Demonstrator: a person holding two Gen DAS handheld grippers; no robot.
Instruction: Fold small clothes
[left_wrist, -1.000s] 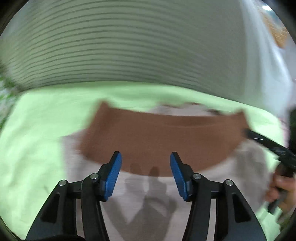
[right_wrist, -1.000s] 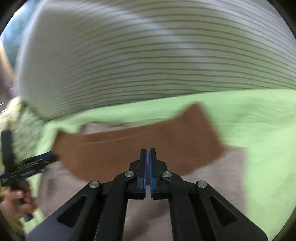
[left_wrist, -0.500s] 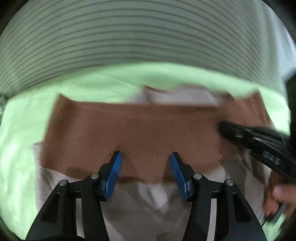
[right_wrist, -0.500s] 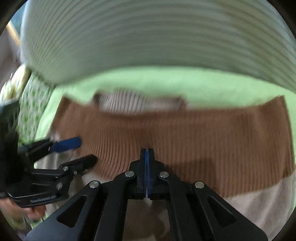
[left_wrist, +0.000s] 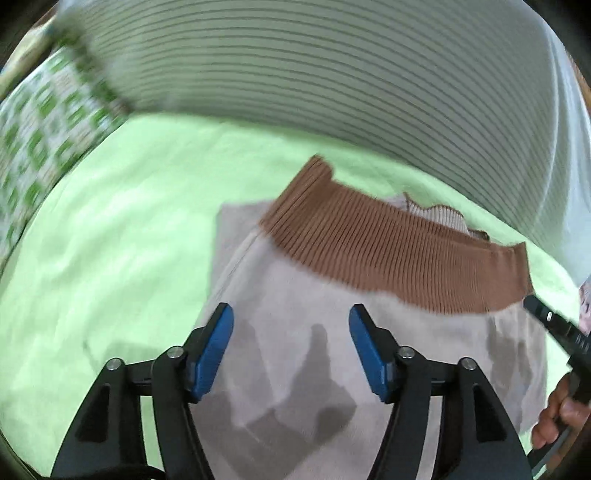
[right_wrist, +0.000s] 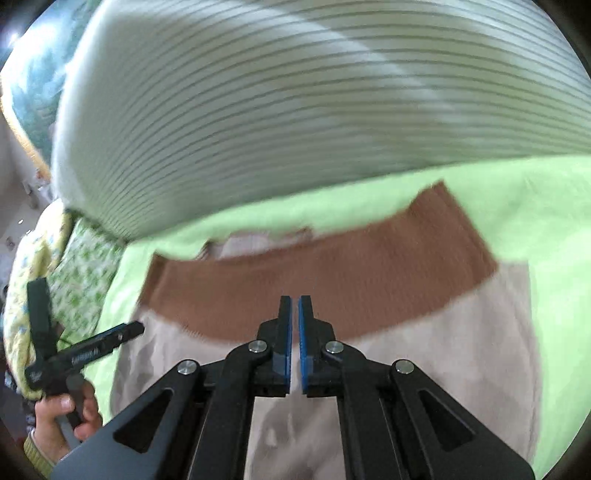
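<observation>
A small beige garment with a brown ribbed band lies folded on a light green sheet. In the right wrist view the same garment and its brown band fill the middle. My left gripper hovers over the beige cloth, its jaws opening with nothing pinched between the blue pads. My right gripper is shut and empty, its tips over the lower edge of the brown band. Each gripper shows at the edge of the other's view, held by a hand.
A large white pillow with thin dark stripes rises behind the garment. A green-patterned cloth lies at the left. The green sheet stretches left of the garment.
The left gripper swung so the garment now lies to its right, and its jaws stand wider. The right gripper moved in over the brown band and back, staying shut.
</observation>
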